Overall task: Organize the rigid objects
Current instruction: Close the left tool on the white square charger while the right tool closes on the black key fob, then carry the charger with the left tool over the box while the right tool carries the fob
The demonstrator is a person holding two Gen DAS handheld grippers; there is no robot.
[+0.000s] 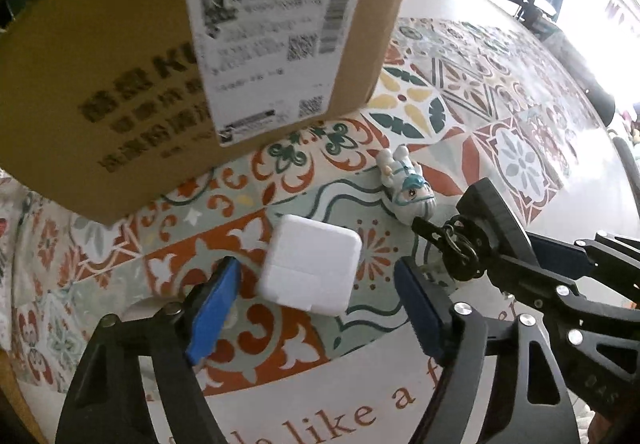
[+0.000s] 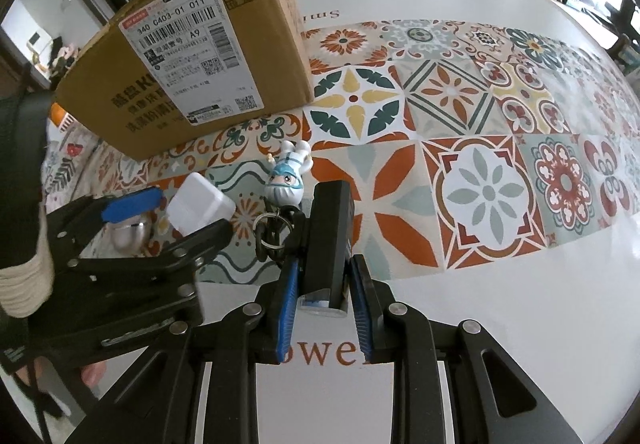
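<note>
A white square charger (image 1: 310, 270) lies flat on the patterned tablecloth (image 1: 516, 159). My left gripper (image 1: 316, 300) straddles it from above, open, with a gap showing between each blue pad and the charger's sides. In the right wrist view the same charger (image 2: 200, 203) sits between the left gripper's fingers. My right gripper (image 2: 326, 284) is shut on a black oblong device (image 2: 330, 236), held upright. A key ring (image 2: 272, 228) hangs from the device, and a small white-and-teal figurine (image 2: 288, 179) on it rests on the cloth just right of the charger.
A large cardboard box (image 2: 192, 55) with a shipping label stands on the cloth just behind the charger. A silvery rounded object (image 2: 128, 232) sits under the left gripper's far finger. A sleeve (image 2: 24, 276) shows at the left edge. The patterned cloth stretches away to the right.
</note>
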